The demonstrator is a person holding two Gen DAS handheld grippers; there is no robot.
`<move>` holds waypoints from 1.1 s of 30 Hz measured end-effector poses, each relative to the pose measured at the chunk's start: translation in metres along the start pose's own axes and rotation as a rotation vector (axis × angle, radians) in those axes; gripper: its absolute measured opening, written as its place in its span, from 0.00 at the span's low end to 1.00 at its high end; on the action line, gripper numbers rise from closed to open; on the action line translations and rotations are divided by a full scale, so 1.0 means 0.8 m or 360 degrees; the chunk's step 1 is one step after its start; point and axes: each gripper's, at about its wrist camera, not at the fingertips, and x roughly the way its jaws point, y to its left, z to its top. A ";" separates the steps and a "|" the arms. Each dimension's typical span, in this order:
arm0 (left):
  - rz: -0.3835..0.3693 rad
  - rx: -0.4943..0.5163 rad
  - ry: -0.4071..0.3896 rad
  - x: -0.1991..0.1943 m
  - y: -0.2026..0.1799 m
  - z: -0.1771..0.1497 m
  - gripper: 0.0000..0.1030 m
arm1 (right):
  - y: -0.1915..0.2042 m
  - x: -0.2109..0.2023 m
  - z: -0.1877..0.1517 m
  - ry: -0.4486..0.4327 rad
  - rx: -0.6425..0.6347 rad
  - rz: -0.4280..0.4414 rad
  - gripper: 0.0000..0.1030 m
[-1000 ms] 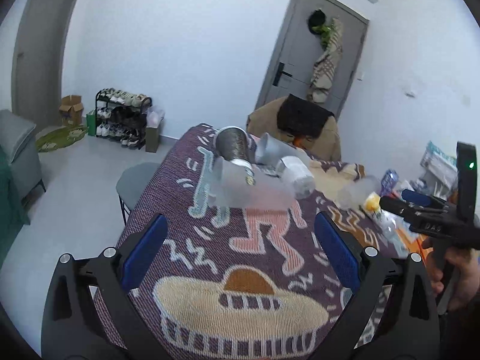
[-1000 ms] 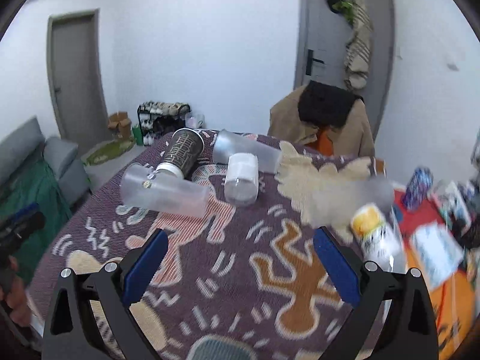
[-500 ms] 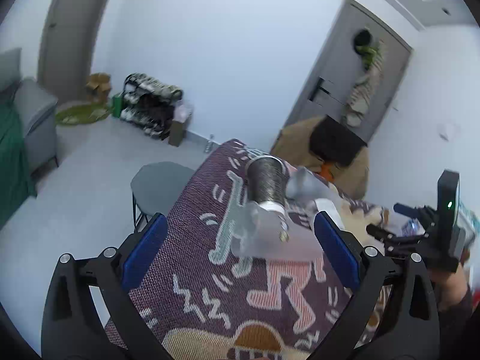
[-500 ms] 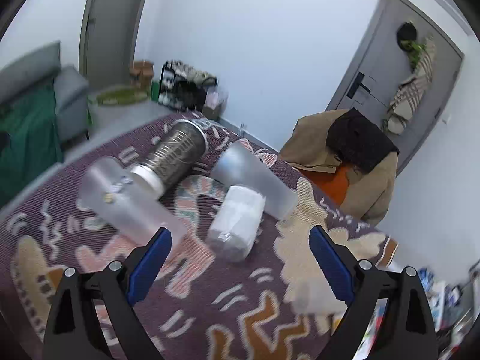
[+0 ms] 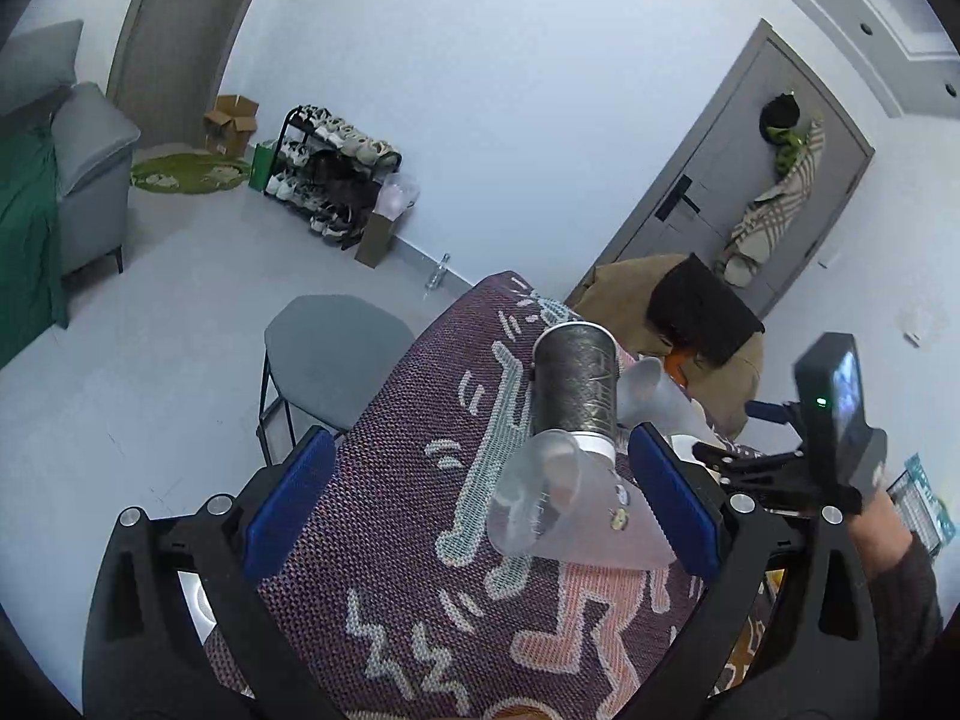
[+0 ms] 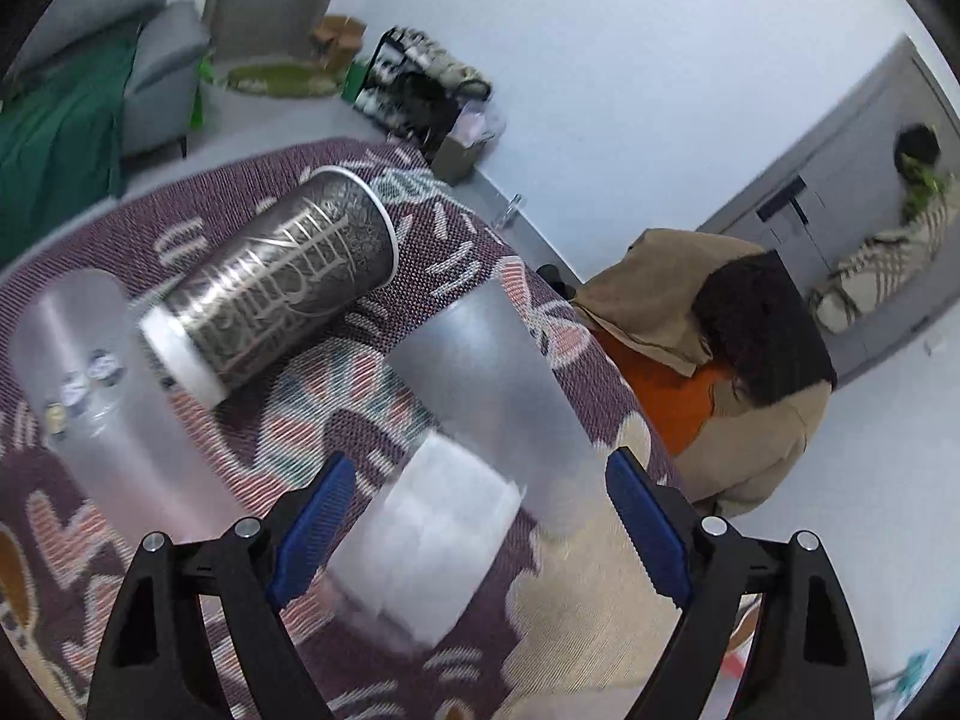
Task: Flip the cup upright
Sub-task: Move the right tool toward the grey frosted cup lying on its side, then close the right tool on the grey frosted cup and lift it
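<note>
Four cups are laid on their sides on the table (image 6: pixel 528 648). The patterned cup (image 6: pixel 282 294) is placed at 11 o'clock, the frosted cup (image 6: pixel 498 396) at 12, the white cup (image 6: pixel 432 546) in front of it, the clear cup (image 6: pixel 102 396) at 9. A draped chair (image 6: pixel 720 360) is set behind at 2.

Four cups are seen lying on their sides: a dark patterned cup (image 6: pixel 282 282) with a white rim, a frosted cup (image 6: pixel 102 396) touching it, another frosted cup (image 6: pixel 498 402), and a white ribbed cup (image 6: pixel 432 540).
</note>
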 end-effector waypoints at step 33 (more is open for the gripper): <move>0.0114 -0.0128 -0.0163 -0.016 0.044 0.005 0.94 | 0.027 0.072 0.053 0.0249 -0.0495 -0.0300 0.69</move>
